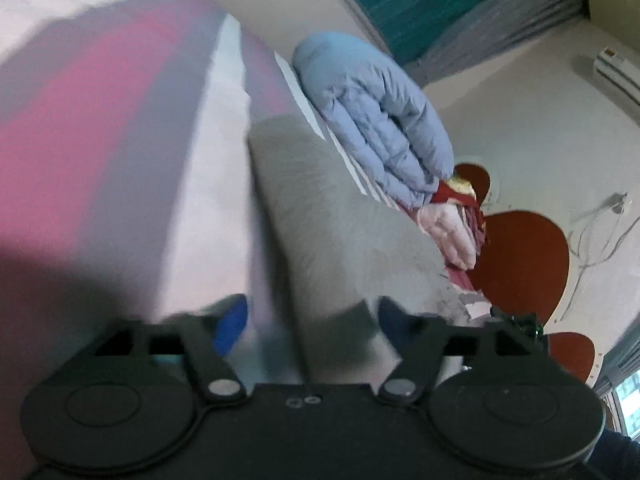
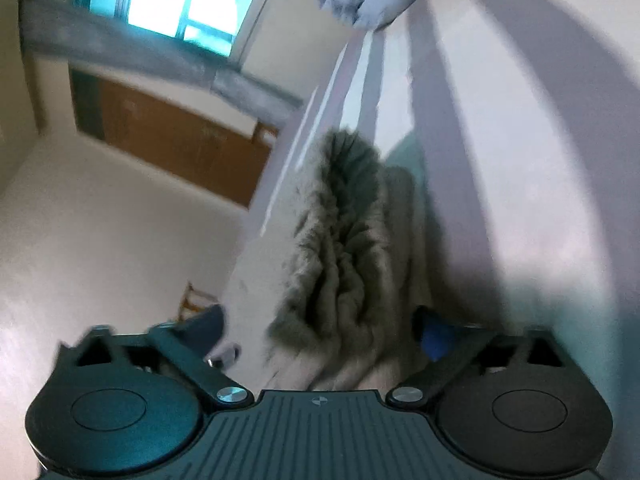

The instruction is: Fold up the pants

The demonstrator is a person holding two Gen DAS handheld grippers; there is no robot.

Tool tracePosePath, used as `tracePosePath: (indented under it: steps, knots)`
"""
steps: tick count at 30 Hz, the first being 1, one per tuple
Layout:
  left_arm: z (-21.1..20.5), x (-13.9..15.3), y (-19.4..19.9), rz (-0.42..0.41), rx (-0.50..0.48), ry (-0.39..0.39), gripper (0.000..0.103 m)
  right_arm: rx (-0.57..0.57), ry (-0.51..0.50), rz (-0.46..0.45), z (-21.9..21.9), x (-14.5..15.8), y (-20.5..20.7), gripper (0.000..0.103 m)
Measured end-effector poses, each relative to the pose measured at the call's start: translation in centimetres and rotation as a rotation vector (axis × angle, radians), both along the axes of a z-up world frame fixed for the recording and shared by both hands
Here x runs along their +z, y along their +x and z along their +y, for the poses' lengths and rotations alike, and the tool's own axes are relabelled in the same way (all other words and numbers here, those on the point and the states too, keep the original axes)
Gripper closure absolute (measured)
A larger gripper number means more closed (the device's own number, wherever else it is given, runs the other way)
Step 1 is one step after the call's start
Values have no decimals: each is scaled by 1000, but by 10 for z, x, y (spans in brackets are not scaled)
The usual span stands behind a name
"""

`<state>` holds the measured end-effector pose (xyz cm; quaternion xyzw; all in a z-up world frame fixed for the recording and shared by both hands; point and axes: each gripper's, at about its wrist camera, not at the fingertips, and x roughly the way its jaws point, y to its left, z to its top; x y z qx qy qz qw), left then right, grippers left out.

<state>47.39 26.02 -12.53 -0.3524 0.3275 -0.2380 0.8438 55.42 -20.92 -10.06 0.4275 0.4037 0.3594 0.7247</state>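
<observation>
A home bedroom. Ahead of the left claw [image 1: 310,320] lies a bed with a pink, white and lilac striped sheet [image 1: 100,128], and beyond it a folded pale-blue quilted duvet [image 1: 376,120]. A white wall-mounted air conditioner [image 1: 618,68] sits far right. Left of the right claw [image 2: 324,334]: a curtained window [image 2: 180,4] and brown wooden door [image 2: 180,140].

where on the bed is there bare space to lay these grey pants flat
Free: the pink-and-white striped sheet left of the grey pants in the left wrist view. Crowded: their right side, where the folded blue quilt and pink-and-red bedding sit packed together.
</observation>
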Motion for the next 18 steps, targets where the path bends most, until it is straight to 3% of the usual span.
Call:
tracePosePath:
  steps: [3,6,11,14,15,18]
  knots:
    - [13,6,-60,-24,50,91,32,-78,-18,23,-36,8,-35,0]
    - [11,14,-115,-32,105,163,31,-113,-101,-4,-54,19,-87,0]
    - [-20,25,-195,-19,207,193,22,-193,-211,-26,-51,14,-193,0]
    - [-51,40,-234,-42,221,381,21,-293,-275,-84,-38,16,-257,0]
    - [-60,46,-247,-61,237,413,21,-290,-334,-104,-29,20,-274,0]
    - [-81,65,-288,-121,269,412,18,-276,-552,-248,9,44,-329,0]
